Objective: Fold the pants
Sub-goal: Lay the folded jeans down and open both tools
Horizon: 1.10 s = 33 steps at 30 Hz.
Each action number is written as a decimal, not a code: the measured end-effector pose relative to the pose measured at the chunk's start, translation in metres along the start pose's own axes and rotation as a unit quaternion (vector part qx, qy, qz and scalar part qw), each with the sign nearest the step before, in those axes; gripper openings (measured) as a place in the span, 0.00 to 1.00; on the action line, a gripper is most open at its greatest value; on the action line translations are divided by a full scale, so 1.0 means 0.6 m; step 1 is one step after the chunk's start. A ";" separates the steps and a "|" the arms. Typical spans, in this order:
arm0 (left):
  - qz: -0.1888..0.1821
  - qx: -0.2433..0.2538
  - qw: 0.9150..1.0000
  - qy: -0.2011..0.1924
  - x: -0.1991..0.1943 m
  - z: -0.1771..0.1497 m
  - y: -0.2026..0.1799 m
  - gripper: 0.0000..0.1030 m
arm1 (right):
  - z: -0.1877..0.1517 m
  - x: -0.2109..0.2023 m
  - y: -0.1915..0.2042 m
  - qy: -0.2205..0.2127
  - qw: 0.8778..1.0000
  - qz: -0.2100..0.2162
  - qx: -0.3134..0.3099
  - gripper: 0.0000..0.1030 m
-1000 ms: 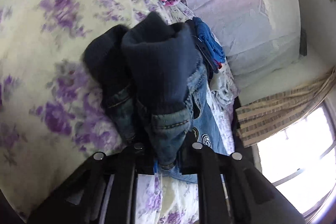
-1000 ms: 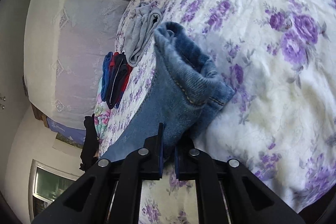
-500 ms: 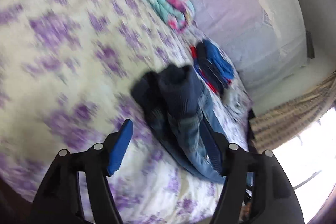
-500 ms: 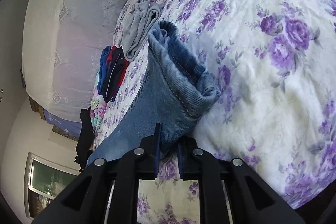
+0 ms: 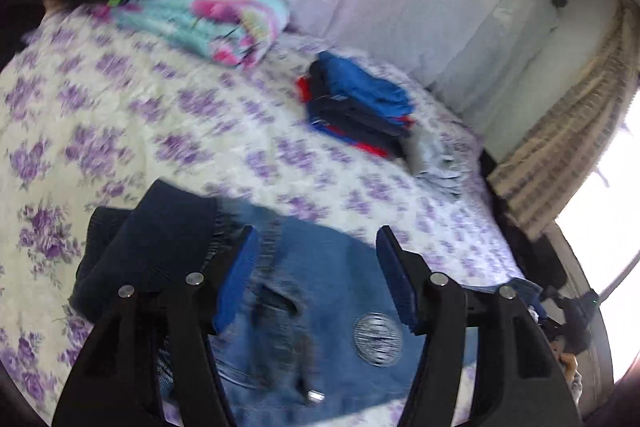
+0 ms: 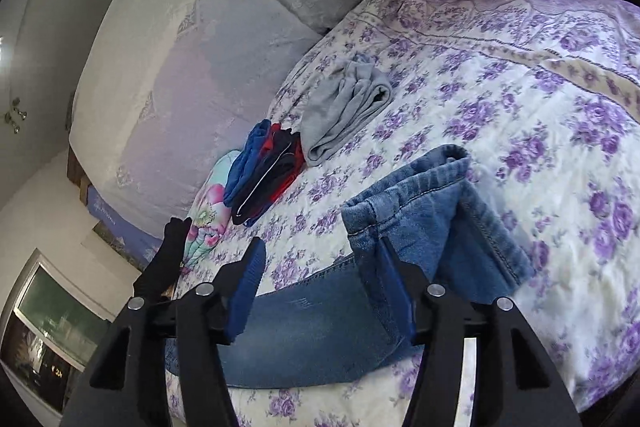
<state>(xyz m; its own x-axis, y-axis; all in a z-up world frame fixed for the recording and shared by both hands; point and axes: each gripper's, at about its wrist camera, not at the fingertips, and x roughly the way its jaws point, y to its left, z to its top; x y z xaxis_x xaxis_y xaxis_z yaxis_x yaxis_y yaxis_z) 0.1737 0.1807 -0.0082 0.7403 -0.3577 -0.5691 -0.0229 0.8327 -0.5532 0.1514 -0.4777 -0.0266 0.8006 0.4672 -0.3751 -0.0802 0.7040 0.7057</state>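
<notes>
We see both sets of jaws half apart over the jeans [image 6: 320,323], holding nothing: left gripper [image 5: 316,275] closing, right gripper [image 6: 320,291] opening. Thick, limp denim; we'd pinch the cuffs [image 6: 420,195] beside the fold.

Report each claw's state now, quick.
Left claw: closing slightly, nothing gripped, above the jeans.
Right claw: opening, jeans let go, one pad by the folded hem.

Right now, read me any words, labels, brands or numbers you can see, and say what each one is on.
Nothing can be read.
Round patch on the jeans: some print, too blurred.
Small lit display on a dark unit at the lower left of the right wrist view: characters too small to tell.
</notes>
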 end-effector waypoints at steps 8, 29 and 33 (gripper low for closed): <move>-0.021 -0.028 0.999 -0.009 0.024 -0.019 0.093 0.02 | -0.003 0.049 -0.162 0.033 0.991 -0.037 0.124 0.18; -0.014 0.041 0.998 -0.046 -0.061 -0.100 -0.038 0.64 | -0.005 -0.007 -0.046 -0.012 1.000 -0.024 0.010 0.57; 0.067 0.072 0.995 -0.024 -0.021 -0.109 -0.025 0.62 | -0.007 0.062 -0.120 0.023 0.997 -0.058 0.054 0.43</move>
<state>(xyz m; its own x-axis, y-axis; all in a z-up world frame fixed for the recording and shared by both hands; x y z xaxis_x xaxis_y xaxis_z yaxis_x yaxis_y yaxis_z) 0.1210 0.1452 -0.0325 0.7684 -0.2213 -0.6006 -0.0299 0.9249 -0.3790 0.1845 -0.5085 -0.0939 0.7724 0.4120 -0.4833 0.0779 0.6938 0.7159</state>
